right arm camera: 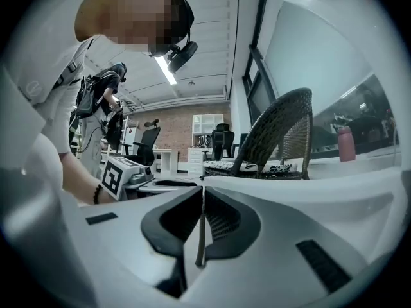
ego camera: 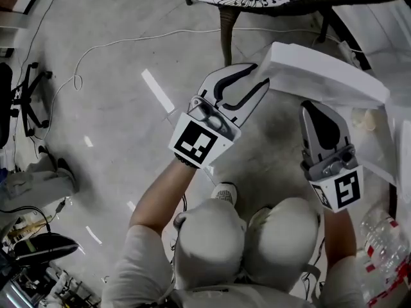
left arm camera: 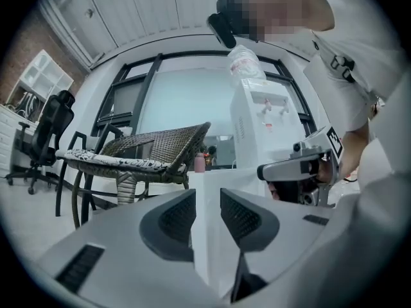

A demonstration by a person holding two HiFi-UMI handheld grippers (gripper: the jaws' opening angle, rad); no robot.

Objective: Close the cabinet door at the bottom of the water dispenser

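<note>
At floor level by the water dispenser (left arm camera: 263,120): cabinet door (ego camera: 321,72) is found swung open, not yet shut.
Left gripper (ego camera: 257,76) is held level w/ jaws apart, door's free edge seen at the gap, pads not pressing; judged lined up to push or grip. Right gripper (ego camera: 318,108) is kept clenched, empty, just beside the door, prob. as spare pusher. Bare grey concrete floor (ego camera: 115,95) is crossed by a cable (ego camera: 128,40); wicker chair (left arm camera: 154,149) & large windows are seen behind.

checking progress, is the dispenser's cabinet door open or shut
Open: the door stands swung out from the dispenser, its edge between the left hand-held gripper's parted jaws.
</note>
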